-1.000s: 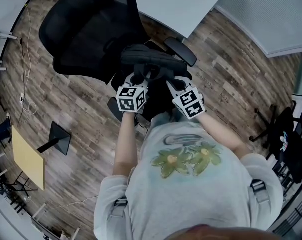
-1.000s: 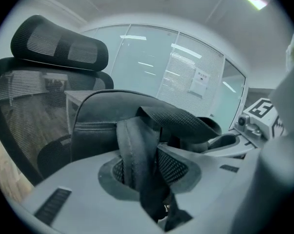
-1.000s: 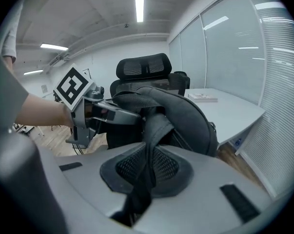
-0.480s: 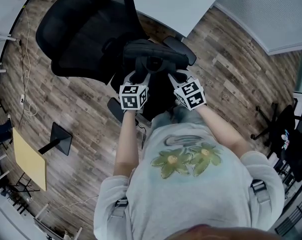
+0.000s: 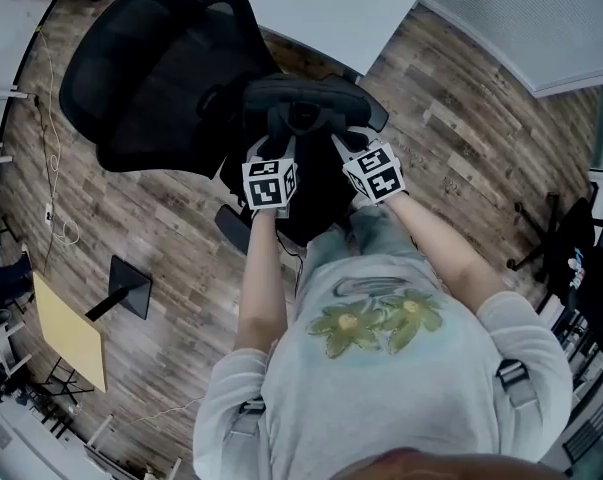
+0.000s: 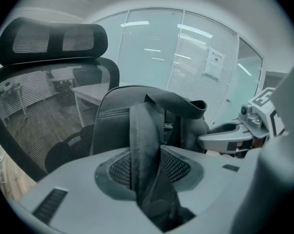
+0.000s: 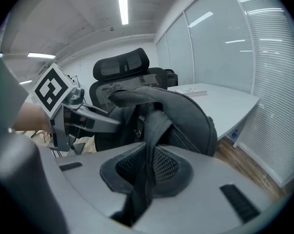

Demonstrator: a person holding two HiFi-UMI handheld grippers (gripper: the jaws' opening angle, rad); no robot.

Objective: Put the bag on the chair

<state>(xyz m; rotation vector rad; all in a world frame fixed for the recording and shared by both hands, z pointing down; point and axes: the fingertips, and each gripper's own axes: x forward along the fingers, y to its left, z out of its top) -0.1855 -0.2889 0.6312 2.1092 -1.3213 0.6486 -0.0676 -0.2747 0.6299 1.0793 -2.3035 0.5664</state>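
"Where was the backpack (image 5: 303,100)?"

"Upright over the seat (image 6: 71,150) of the black office chair (image 5: 151,78), hanging between the two grippers in front of the person. In the head view the mesh backrest lay to its left and the white desk (image 5: 321,8) beyond it. I couldn't tell whether its bottom rested on the seat."

"And the left gripper (image 6: 147,167)?"

"Its jaws had just been opening and stood wide, coming in a shade at the last. A padded shoulder strap (image 6: 146,130) ran up between them, loose rather than squeezed."

"The right gripper (image 7: 147,172)?"

"Nearly closed. It pinched a thinner strap (image 7: 154,126) of the backpack flat between its mesh pads (image 7: 167,168)."

"How did the two sit?"

"Close, side by side, both angled down toward the chair, marker cubes turned up to the head camera. Each showed at the edge of the other's view. Wood-plank floor (image 5: 181,228) lay all round the chair."
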